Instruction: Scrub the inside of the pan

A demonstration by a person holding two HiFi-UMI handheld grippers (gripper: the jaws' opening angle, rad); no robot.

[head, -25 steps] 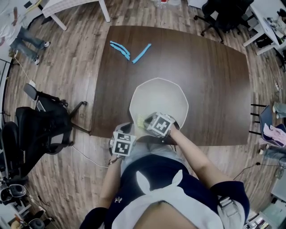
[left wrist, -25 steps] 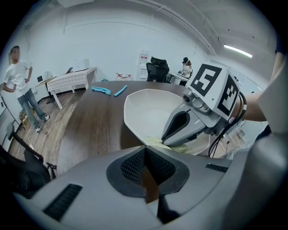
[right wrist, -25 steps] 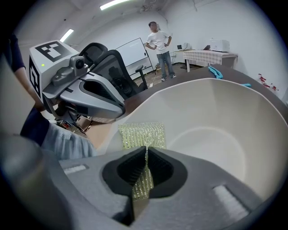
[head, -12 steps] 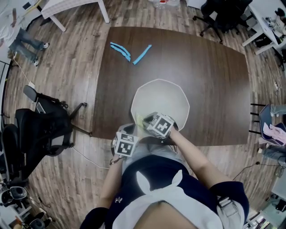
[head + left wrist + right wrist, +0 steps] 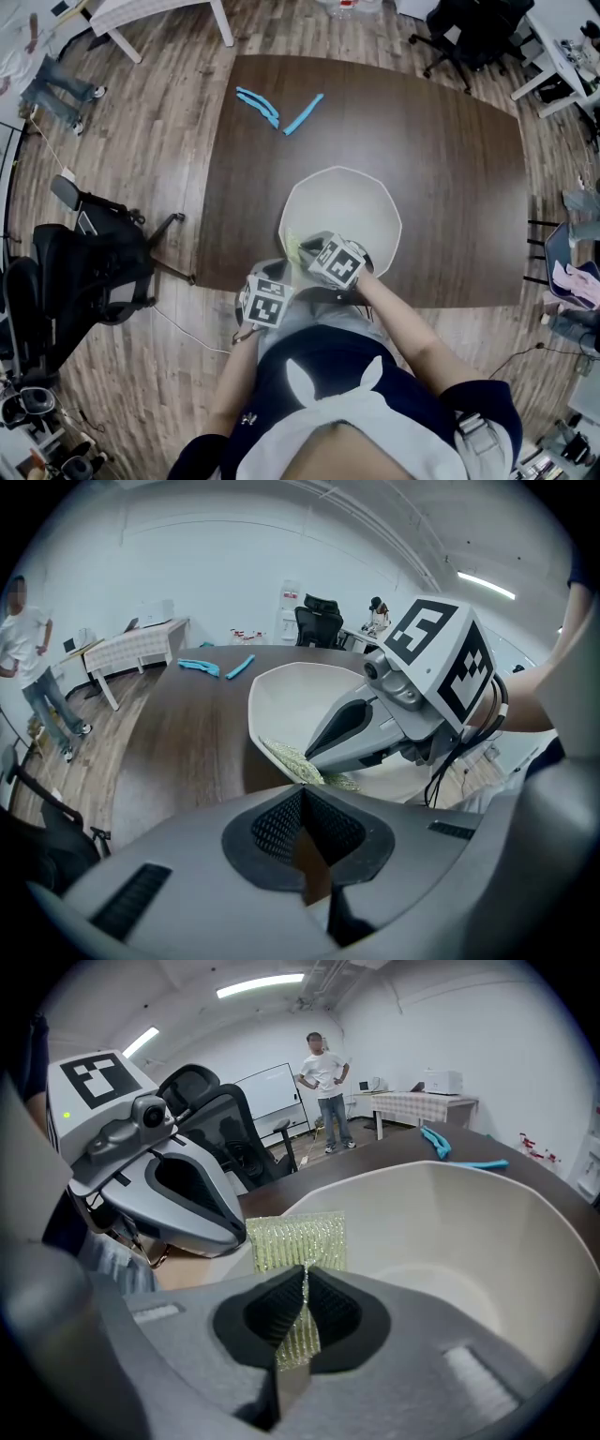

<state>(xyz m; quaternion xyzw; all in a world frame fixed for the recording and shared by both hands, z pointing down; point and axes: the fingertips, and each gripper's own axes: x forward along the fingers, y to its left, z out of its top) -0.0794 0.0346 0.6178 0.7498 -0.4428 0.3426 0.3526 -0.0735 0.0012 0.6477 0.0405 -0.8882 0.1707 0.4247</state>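
Right gripper (image 5: pixel 302 1283): jaws clamped on a yellow-green scrub pad (image 5: pixel 298 1239). The pad sticks out ahead of the tips, against the inner wall of the white pan (image 5: pixel 469 1232). The pan lies directly ahead on the table (image 5: pixel 450 169). Left gripper (image 5: pixel 302 791), just to its left: jaws together at the pan's near rim; grip on it unclear.

Quick tally: one white pan (image 5: pixel 345 202) at the table's (image 5: pixel 450 169) near edge, one yellow-green scrub pad (image 5: pixel 298 1241) at the pan's near rim, two grippers (left gripper (image 5: pixel 302 797), right gripper (image 5: pixel 303 1283)), two blue strips (image 5: pixel 302 113) by the far left corner as far as I can tell, and one person (image 5: pixel 324 1077) standing beyond that corner.
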